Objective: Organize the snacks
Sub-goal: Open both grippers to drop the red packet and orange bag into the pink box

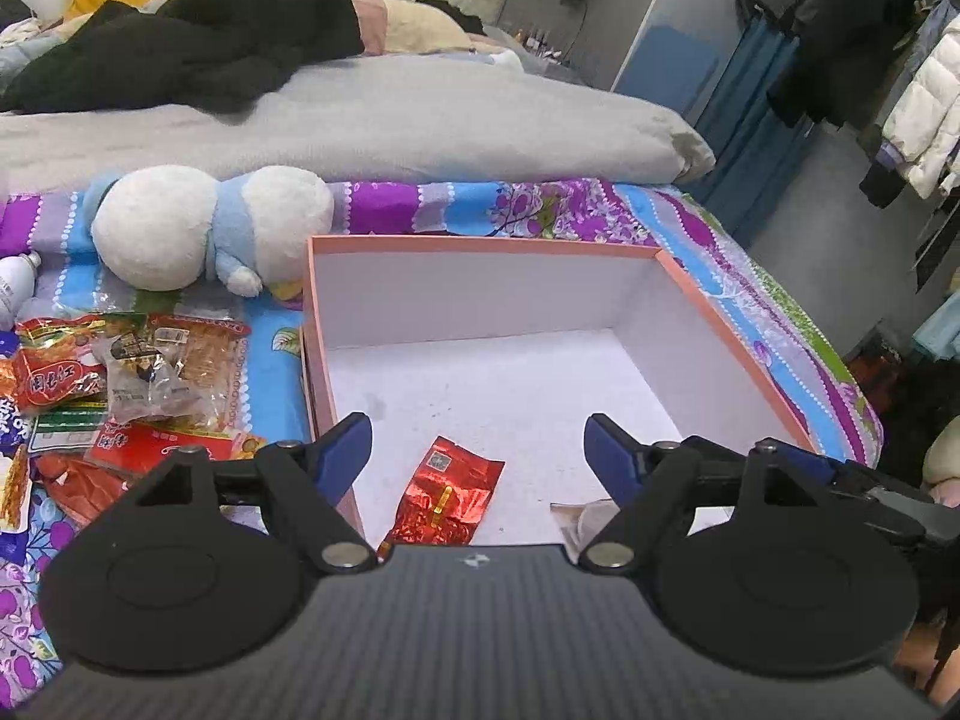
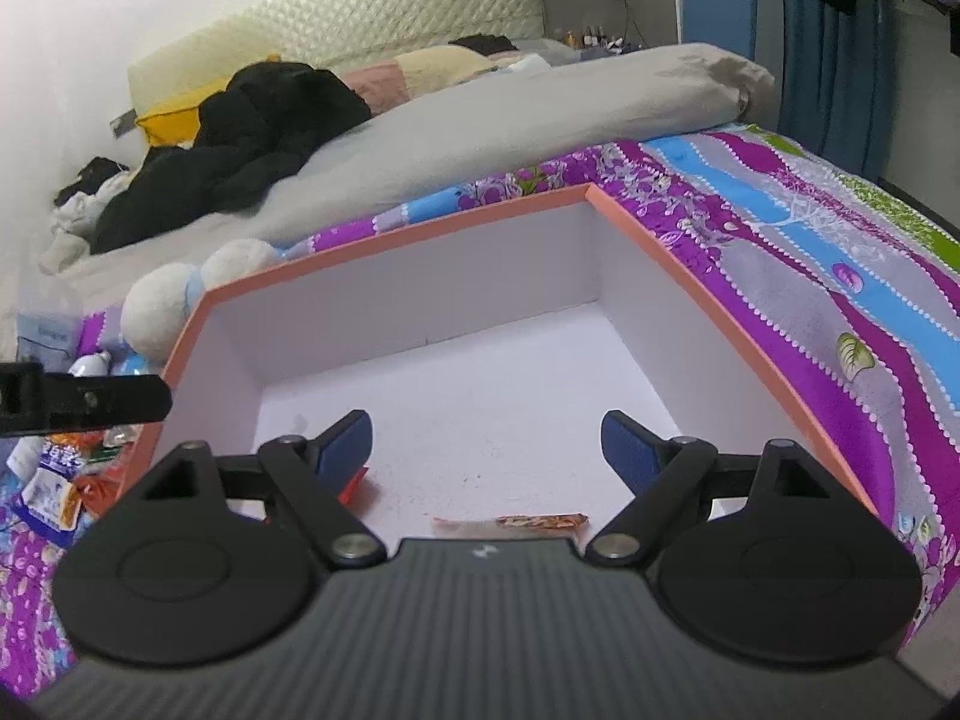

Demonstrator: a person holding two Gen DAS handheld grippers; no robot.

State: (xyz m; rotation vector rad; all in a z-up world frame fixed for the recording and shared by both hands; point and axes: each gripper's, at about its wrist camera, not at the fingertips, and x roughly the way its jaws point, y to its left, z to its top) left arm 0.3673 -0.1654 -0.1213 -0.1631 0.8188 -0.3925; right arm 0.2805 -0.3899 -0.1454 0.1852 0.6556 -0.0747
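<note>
A pink-rimmed white box (image 1: 480, 243) lies on the bed; it also shows in the right wrist view (image 2: 396, 234). Inside lies a red foil packet (image 1: 447, 495), partly seen in the right wrist view (image 2: 354, 483), and a thin orange snack stick (image 2: 510, 522). A clear wrapper (image 1: 579, 519) lies at the box's near side. A pile of snack packets (image 1: 120, 384) lies left of the box. My left gripper (image 1: 477, 453) is open and empty above the red packet. My right gripper (image 2: 486, 447) is open and empty above the box floor.
A white and blue plush toy (image 1: 204, 228) lies behind the snack pile. A white bottle (image 1: 15, 288) is at far left. A grey duvet (image 1: 360, 126) and black clothes (image 1: 198, 42) cover the bed behind. The bed edge runs along the right (image 1: 840, 372).
</note>
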